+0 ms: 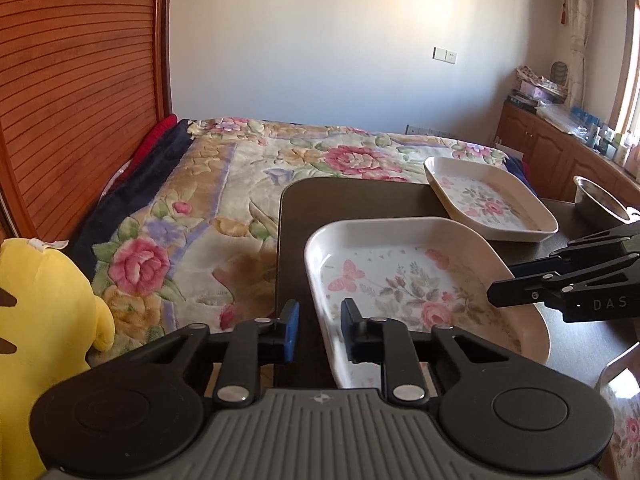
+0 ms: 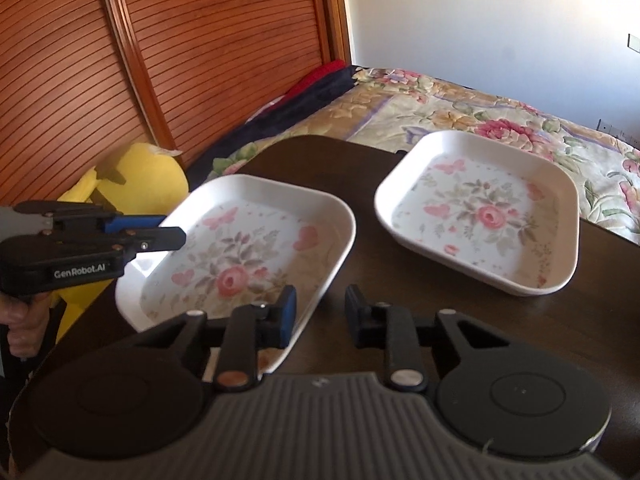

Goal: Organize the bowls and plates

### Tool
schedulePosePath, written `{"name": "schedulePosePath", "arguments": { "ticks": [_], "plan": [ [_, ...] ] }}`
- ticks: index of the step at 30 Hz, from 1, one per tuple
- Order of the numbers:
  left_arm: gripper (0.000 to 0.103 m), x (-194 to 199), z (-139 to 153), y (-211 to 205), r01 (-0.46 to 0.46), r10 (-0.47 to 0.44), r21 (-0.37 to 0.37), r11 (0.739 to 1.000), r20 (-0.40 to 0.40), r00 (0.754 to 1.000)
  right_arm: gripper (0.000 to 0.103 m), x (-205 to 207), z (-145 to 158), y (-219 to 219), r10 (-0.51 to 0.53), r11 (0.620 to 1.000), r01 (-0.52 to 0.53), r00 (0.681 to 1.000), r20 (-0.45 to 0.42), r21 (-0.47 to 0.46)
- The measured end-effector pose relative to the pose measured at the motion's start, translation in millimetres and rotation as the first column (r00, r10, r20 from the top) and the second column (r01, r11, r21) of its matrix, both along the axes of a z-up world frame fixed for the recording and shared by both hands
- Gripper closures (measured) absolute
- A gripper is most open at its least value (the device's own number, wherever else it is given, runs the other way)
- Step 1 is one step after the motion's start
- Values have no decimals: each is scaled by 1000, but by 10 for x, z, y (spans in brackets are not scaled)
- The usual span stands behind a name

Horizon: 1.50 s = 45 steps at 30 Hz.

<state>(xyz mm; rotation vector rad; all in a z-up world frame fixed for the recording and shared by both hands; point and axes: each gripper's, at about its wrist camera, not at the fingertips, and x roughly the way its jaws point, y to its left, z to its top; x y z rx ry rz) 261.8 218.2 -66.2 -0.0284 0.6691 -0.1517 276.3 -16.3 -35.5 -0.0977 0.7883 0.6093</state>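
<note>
The left gripper (image 1: 319, 330) straddles the near plate (image 1: 404, 276)'s left rim, jaws parted, nothing held; the right gripper (image 2: 320, 314) straddles its right rim, likewise parted and empty. Close both squarely on the rim (it looks thin and glossy, so a shallow pinch may slip), then lift level. Beyond it on the dark table (image 2: 360, 168) sits the matching far plate (image 2: 480, 212), apart, likely the stacking target. A steel bowl (image 1: 600, 196) stands farther right.
</note>
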Motion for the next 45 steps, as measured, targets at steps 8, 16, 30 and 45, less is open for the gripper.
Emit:
{"name": "schedulePosePath", "arguments": {
  "ticks": [8, 16, 30, 45],
  "plan": [
    [86, -55, 13, -17, 11, -11, -1, 1000, 5, 1000, 85, -31, -10, 36, 13, 1000, -13, 1000, 5, -7],
    [88, -84, -33, -7, 11, -11, -11, 1000, 4, 1000, 88, -29, -24, 38, 15, 1000, -15, 1000, 6, -1],
    [90, -246, 121, -42, -7, 7, -24, 1000, 15, 1000, 88, -125, 77, -6, 32, 999, -32, 999, 34, 8],
    [90, -516, 482, -375, 31, -33, 19, 999, 70, 997, 88, -385, 394, -356, -4, 999, 1, 997, 83, 45]
  ]
}}
